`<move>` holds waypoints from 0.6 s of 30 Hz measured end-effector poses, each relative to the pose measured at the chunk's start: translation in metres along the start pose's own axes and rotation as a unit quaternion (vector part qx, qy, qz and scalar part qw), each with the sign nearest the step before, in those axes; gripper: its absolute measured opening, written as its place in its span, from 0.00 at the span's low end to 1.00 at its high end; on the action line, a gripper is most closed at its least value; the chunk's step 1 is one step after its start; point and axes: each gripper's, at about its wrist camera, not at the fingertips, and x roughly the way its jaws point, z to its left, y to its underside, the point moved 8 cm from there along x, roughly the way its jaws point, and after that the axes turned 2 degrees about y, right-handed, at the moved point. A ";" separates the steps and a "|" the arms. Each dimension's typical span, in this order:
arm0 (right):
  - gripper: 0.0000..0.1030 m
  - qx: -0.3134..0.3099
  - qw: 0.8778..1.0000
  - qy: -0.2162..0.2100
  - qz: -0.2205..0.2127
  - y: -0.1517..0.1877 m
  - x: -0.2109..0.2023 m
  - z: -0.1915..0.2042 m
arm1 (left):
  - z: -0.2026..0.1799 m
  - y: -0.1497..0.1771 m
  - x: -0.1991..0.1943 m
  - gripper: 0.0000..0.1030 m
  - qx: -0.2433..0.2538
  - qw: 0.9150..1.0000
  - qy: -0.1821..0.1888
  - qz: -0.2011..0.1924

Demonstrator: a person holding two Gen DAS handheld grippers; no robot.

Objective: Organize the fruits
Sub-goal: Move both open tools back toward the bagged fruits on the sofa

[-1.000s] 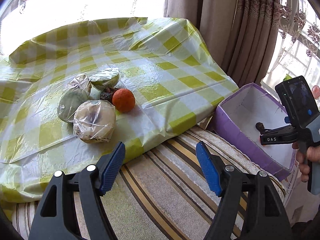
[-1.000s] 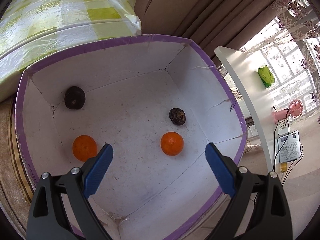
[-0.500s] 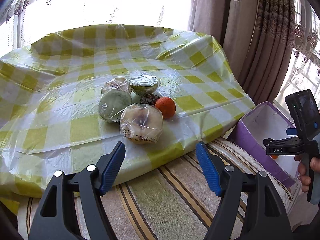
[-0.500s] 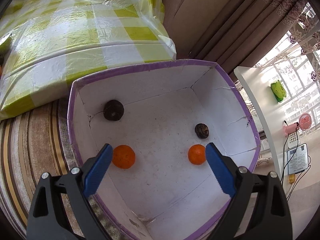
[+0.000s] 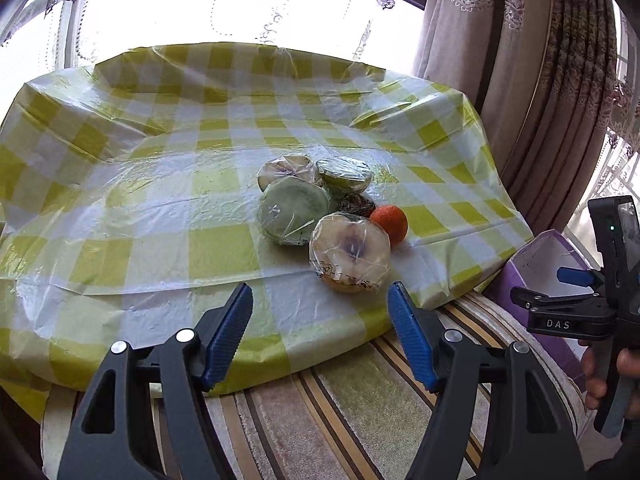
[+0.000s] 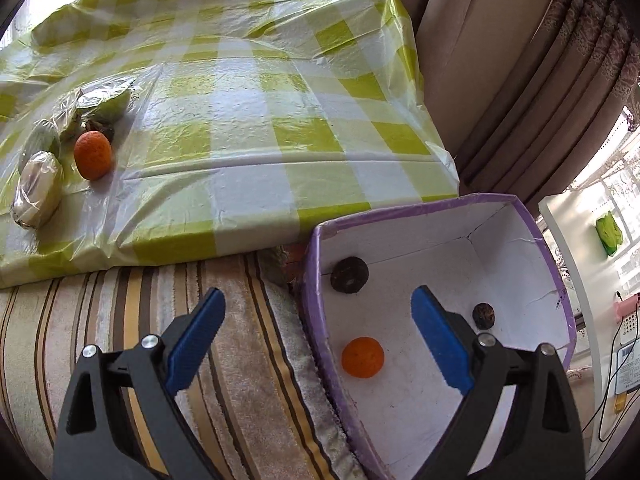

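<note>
The step in hand looks like a fetch: both claws are empty, and fruit is left on the desk point(image 5: 120, 208) under its green-and-white checked plastic cover. The purple box point(image 6: 532, 220), at the lower right of the right wrist view, already holds an orange fruit point(image 6: 363, 357) and two dark round fruits, one near its upper left corner point(image 6: 349, 274) and a smaller one point(image 6: 483, 315) toward the right wall.

In the left wrist view the pile sits just right of the frame's centre: four cling-wrapped fruit halves, the nearest a pale one point(image 5: 350, 253), behind it a green one point(image 5: 293, 210), with a loose orange point(image 5: 389, 220) beside them and a small dark fruit point(image 5: 357, 204) wedged between.

The left claw point(image 5: 320, 332) hangs released, jaws wide apart, low in the frame over the desk's near edge and the striped cushion point(image 5: 352, 408), aimed at the pile. The right claw point(image 6: 318, 344) is likewise released, straddling the box's left wall, and shows at the right edge of the left view.

The next move probably calls for reaching forward to straddle the loose orange or the nearest wrapped half; the slippery film may need a gentle, centred squeeze.
</note>
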 end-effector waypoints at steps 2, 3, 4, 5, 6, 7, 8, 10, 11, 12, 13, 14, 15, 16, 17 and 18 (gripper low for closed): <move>0.92 -0.004 0.999 -0.031 -0.008 -0.004 -0.003 0.018 | 0.005 -0.001 0.002 0.62 -0.007 1.000 -0.002 0.002; 0.92 -0.005 0.999 -0.050 -0.014 -0.007 -0.004 0.027 | 0.007 -0.002 0.003 0.61 -0.009 1.000 -0.003 0.002; 0.92 -0.006 0.998 -0.066 -0.021 -0.010 -0.006 0.035 | 0.010 -0.002 0.004 0.61 -0.011 1.000 -0.007 0.003; 0.92 -0.007 0.996 -0.079 -0.028 -0.013 -0.006 0.043 | 0.012 -0.003 0.006 0.61 -0.012 1.000 -0.008 0.005; 0.92 -0.010 0.995 -0.090 -0.035 -0.017 -0.006 0.050 | 0.011 -0.004 0.007 0.61 -0.012 1.000 -0.007 0.006; 0.92 -0.015 0.994 -0.097 -0.042 -0.021 -0.007 0.057 | 0.010 -0.004 0.009 0.60 -0.008 1.000 -0.005 0.009; 0.92 -0.019 0.994 -0.100 -0.049 -0.024 -0.006 0.063 | 0.006 -0.004 0.010 0.60 0.000 1.000 -0.004 0.011; 0.92 -0.025 0.992 -0.104 -0.064 -0.032 -0.005 0.072 | -0.001 -0.005 0.014 0.60 0.011 1.000 0.000 0.013; 0.92 -0.026 0.991 -0.110 -0.070 -0.036 -0.005 0.074 | -0.004 -0.006 0.018 0.60 0.012 1.000 0.004 0.016; 0.92 -0.028 0.991 -0.113 -0.073 -0.038 -0.004 0.077 | -0.007 -0.007 0.021 0.60 0.013 1.000 0.010 0.018; 0.92 -0.030 0.990 -0.112 -0.076 -0.040 -0.003 0.079 | -0.011 -0.008 0.025 0.60 0.016 1.000 0.014 0.020; 0.92 -0.033 0.990 -0.112 -0.077 -0.042 -0.002 0.081 | -0.014 -0.009 0.030 0.60 0.020 0.999 0.014 0.024; 0.91 -0.034 0.990 -0.112 -0.078 -0.043 0.000 0.082 | -0.016 -0.009 0.035 0.60 0.024 0.999 0.015 0.030; 0.91 -0.034 0.990 -0.115 -0.077 -0.044 0.001 0.082 | -0.019 -0.009 0.040 0.60 0.027 0.999 0.017 0.036; 0.91 -0.033 0.990 -0.117 -0.076 -0.045 0.003 0.083 | -0.021 -0.010 0.044 0.61 0.030 0.999 0.019 0.041; 0.91 -0.032 0.989 -0.119 -0.078 -0.047 0.004 0.082 | -0.024 -0.011 0.047 0.61 0.034 0.998 0.021 0.044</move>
